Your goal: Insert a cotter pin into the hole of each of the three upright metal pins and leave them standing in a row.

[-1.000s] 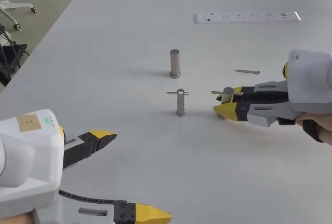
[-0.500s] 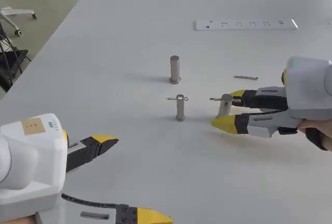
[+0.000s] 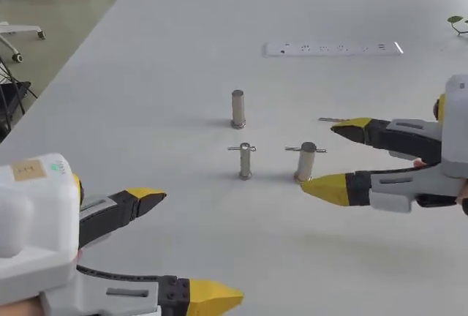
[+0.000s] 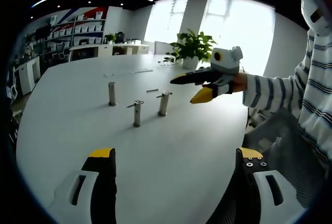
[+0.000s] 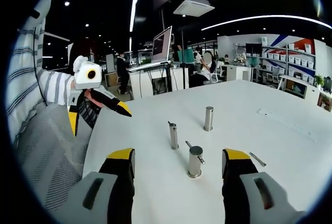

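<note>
A white table (image 3: 183,53) carries all the work. The left gripper (image 3: 196,249) is held over the near edge, toward the near left corner. Its jaws are spread wide and nothing is held between them. The right gripper (image 3: 321,155) is reached in from the right edge. Its jaws are likewise set wide apart and nothing is clamped in them.

A white power strip (image 3: 333,49) is laid flat toward the far edge, parallel to it.

Three metal pins are stood upright, well in from the left edge and well short of the power strip. The right pin (image 3: 306,161) is placed between the right gripper's open jaws, apart from the upper one. The lower jaw's tip is just beside its base, and whether they touch cannot be told. The middle pin (image 3: 245,161) is stood near it, on the side toward the left edge. The far pin (image 3: 238,108) is set behind the middle pin, toward the far edge, so one straight line is not formed by the three.

A cotter pin (image 3: 241,148) is passed through the middle pin near its top, and a second cotter pin (image 3: 303,149) through the right pin. The far pin's top is left bare. A loose cotter pin (image 3: 330,119) is laid flat on the table, just beside the right gripper's upper jaw tip.
</note>
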`<state>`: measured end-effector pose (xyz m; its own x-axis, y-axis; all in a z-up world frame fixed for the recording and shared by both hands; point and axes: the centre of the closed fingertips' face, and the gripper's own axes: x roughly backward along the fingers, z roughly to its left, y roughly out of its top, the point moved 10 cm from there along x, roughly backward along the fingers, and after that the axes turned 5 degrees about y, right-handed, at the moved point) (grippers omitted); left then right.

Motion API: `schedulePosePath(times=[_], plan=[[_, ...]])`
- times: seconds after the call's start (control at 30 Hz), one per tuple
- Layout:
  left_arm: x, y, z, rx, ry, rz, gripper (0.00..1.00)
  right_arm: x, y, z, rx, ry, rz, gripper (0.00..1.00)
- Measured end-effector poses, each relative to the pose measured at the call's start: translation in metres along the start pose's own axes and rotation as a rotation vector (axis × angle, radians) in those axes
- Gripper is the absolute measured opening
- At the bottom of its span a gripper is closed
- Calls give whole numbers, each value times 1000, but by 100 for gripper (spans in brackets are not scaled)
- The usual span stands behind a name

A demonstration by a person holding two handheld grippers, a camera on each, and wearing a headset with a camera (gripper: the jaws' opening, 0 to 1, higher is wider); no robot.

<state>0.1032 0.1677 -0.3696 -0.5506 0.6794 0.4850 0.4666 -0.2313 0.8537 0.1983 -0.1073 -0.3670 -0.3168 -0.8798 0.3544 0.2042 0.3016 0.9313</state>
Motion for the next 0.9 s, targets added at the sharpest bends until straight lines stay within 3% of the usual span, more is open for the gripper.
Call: schedulePosePath(times=[0.13, 0.27, 0.9], plan=[[-2, 3, 1, 2, 12, -30, 97, 6, -1, 13, -29, -16, -9, 71], [-1, 7, 6, 47, 38, -80, 99, 12, -1, 24, -63, -48, -6, 82], [-10, 19, 15, 65, -1, -96, 99, 44, -6, 45, -223, -165, 5, 98]])
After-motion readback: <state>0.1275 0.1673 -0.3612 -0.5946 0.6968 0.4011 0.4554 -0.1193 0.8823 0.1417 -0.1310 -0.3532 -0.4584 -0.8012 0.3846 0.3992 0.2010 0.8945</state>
